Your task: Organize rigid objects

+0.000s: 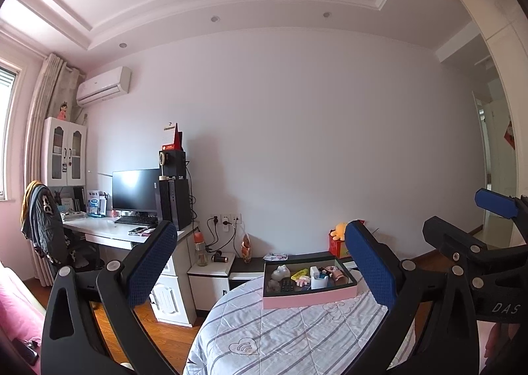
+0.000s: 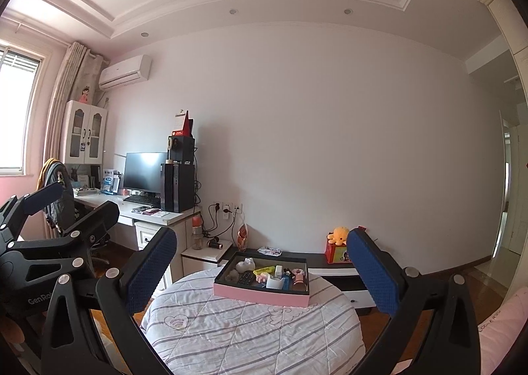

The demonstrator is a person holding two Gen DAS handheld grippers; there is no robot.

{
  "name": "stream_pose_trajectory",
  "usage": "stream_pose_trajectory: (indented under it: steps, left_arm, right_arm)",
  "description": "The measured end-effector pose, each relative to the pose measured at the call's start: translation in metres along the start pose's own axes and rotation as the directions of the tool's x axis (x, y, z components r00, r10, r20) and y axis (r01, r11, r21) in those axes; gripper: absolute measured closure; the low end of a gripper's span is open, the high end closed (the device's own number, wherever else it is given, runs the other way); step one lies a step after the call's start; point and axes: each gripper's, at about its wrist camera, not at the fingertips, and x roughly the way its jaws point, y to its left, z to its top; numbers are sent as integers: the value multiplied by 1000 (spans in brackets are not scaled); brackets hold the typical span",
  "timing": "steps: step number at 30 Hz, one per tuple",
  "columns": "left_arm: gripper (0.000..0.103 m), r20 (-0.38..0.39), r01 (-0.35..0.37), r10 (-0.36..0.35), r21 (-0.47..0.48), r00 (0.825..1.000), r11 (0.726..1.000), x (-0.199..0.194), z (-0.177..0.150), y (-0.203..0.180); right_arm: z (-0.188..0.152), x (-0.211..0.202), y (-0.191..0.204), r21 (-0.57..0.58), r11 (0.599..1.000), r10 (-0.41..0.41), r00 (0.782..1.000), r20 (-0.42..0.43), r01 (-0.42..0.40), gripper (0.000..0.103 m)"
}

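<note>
A pink tray (image 1: 310,299) (image 2: 260,297) with a dark inside sits at the far side of a round bed with a striped quilt (image 1: 280,335) (image 2: 250,332). In it lie several small items: a white figurine (image 1: 280,272) (image 2: 246,265), a yellow piece (image 1: 299,274) (image 2: 264,270), a black keypad (image 1: 287,285) (image 2: 246,277), a white box (image 1: 318,280) (image 2: 275,281) and a pink cup (image 1: 340,276) (image 2: 298,279). My left gripper (image 1: 260,262) (image 2: 71,206) is open and empty, well short of the tray. To its right, my right gripper (image 2: 262,271) (image 1: 468,220) is also open and empty.
A white desk (image 1: 109,233) (image 2: 155,215) with a monitor, a computer tower and a draped chair stands at the left. Low cabinets (image 1: 211,272) (image 2: 330,267) line the wall behind the bed, one bearing an orange plush (image 1: 340,230) (image 2: 340,234) on a red box. Wood floor surrounds the bed; a doorway opens at the right.
</note>
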Motion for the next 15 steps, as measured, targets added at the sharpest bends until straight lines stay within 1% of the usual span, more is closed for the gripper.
stream_pose_trajectory:
  steps: [4, 8, 15]
  left_arm:
    - [0, -21, -4, 4, -1, 1000, 1000, 9, 0, 3]
    - [0, -20, -14, 14, -3, 1000, 1000, 15, 2, 6]
    - [0, -16, -21, 21, -4, 1000, 1000, 26, 5, 8]
  right_arm:
    - [-2, 8, 1, 5, 1000, 9, 1000, -9, -9, 0]
    - [0, 15, 1, 6, 1000, 27, 1000, -5, -27, 0]
    - [6, 26, 0, -7, 999, 33, 999, -2, -33, 0]
